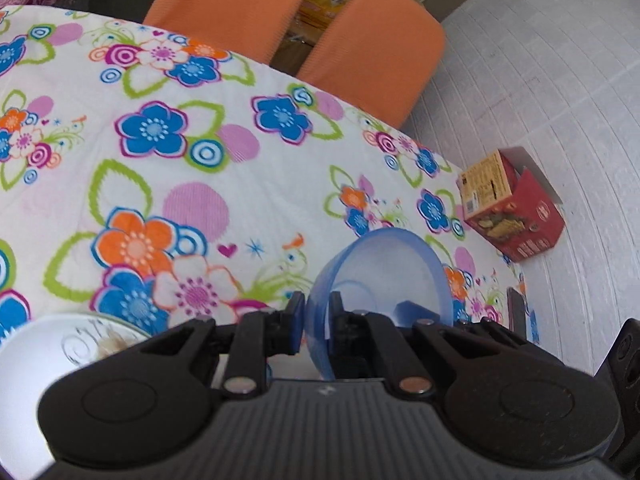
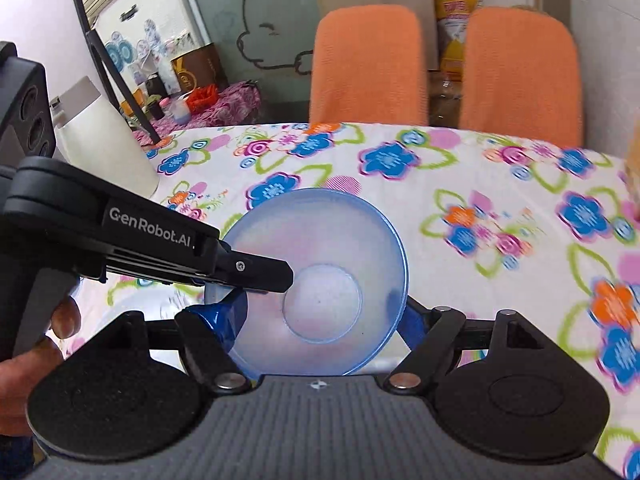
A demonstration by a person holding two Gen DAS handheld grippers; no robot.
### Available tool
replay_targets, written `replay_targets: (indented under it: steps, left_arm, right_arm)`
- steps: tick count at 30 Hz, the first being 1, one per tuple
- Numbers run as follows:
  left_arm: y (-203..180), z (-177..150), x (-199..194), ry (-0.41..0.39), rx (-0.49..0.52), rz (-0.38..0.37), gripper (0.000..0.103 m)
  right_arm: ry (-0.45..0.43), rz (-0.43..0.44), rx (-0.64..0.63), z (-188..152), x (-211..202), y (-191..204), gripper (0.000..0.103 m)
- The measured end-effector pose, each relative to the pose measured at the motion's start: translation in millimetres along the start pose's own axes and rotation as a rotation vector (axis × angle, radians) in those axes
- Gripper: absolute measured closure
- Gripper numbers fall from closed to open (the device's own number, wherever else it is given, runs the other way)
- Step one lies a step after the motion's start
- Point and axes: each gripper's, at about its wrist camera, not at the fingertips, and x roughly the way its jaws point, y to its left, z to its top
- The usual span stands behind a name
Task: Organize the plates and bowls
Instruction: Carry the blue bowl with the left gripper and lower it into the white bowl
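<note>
Flowered cloth covers the bench (image 2: 460,184). My left gripper (image 1: 314,322) has its fingers clamped narrow on the rim of the blue bowl (image 1: 384,268), held tilted off the cloth. My right gripper (image 2: 320,320) is spread wide, the bowl (image 2: 320,276) between its fingers. That thin rim pinch could slip, I judge, dropping it beside the white dish (image 1: 48,344) left of my fingers.

My views are bright with soft daylight; fisheye bends the edges, and the surface (image 2: 500,184) blurs toward three o'clock.
</note>
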Motion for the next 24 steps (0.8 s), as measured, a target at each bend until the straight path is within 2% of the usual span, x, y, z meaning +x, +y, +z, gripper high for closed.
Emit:
replay_targets:
  steps: [5,10,15,17,20,21,23,24]
  left_arm:
    - [-28,-47,9,0.044,0.054,-0.021,0.102]
    - [-29,-82,22,0.086,0.077,-0.003,0.102]
    - [-22,-95,34,0.099,0.094,0.02,0.102]
    - [-20,-95,39,0.098,0.1,0.035,0.102]
    - [-18,-93,41,0.096,0.114,0.019,0.099]
    - [-18,-92,40,0.095,0.116,0.016,0.093]
    - [-19,-91,37,0.087,0.129,0.002,0.065]
    - [-18,-91,33,0.079,0.131,-0.021,0.046]
  right_arm:
    - [0.001,-0.031,0.04,-44,-30,-13,0.038]
    - [0.021,-0.017,0.075,-77,-33,-19,0.038]
    - [0.027,-0.004,0.092,-90,-29,-23,0.04]
    - [0.012,-0.019,0.1,-91,-32,-27,0.04]
    - [-0.026,-0.015,0.127,-89,-40,-35,0.04]
    - [-0.04,-0.03,0.133,-88,-43,-38,0.04]
    - [-0.075,-0.067,0.133,-87,-50,-43,0.04]
    - [-0.093,-0.079,0.141,-88,-54,-46,0.04]
